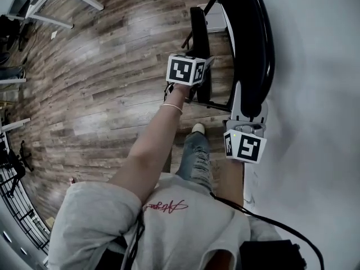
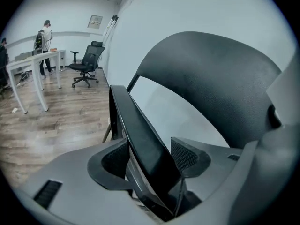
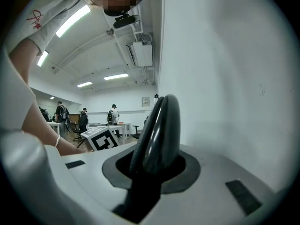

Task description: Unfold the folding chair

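Left gripper (image 2: 150, 156): jaws stand wide, pads set against both faces of the seat (image 2: 136, 125). Right gripper (image 3: 152, 165): jaws narrow, clamped on the backrest (image 3: 161, 125) rim. The folding chair (image 1: 247, 32) stands beside the wall (image 1: 320, 66) with its seat near upright, barely parted from the backrest, so unfolding appears hardly begun. Only the head view shows that gap; only the gripper views show pad contact.

Folding chair (image 1: 256, 44) against wall (image 1: 320, 94), left tool (image 2: 150, 161) clamped on seat (image 2: 136, 125), right tool (image 3: 154, 165) on backrest (image 3: 161, 130)
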A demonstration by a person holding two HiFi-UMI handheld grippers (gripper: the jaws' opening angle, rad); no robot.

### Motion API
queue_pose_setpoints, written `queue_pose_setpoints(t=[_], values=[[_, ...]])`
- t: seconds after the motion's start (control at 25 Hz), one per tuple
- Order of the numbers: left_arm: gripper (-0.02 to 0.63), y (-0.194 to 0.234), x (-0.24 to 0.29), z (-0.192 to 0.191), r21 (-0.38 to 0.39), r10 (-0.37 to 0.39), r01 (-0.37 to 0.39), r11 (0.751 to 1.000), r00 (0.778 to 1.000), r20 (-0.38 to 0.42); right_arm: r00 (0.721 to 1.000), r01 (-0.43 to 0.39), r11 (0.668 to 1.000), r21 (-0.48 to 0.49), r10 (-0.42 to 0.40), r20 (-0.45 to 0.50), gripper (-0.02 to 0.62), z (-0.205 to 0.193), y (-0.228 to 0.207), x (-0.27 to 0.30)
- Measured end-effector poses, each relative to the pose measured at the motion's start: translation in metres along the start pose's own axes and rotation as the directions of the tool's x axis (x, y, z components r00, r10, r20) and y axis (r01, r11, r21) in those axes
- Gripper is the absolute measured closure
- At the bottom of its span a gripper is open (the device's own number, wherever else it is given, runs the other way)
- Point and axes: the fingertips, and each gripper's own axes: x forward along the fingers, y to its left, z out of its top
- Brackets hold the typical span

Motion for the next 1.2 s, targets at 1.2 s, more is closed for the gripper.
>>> queue_pose_setpoints(t=[1.2], values=[[0.314,0.267,-0.103,-0.134,-0.276,-0.238,0.201,0.94,0.965,-0.106,0.996,0.078,0.997,-0.026,-0.077,0.04,0.535,-0.024,0.129,0.024]])
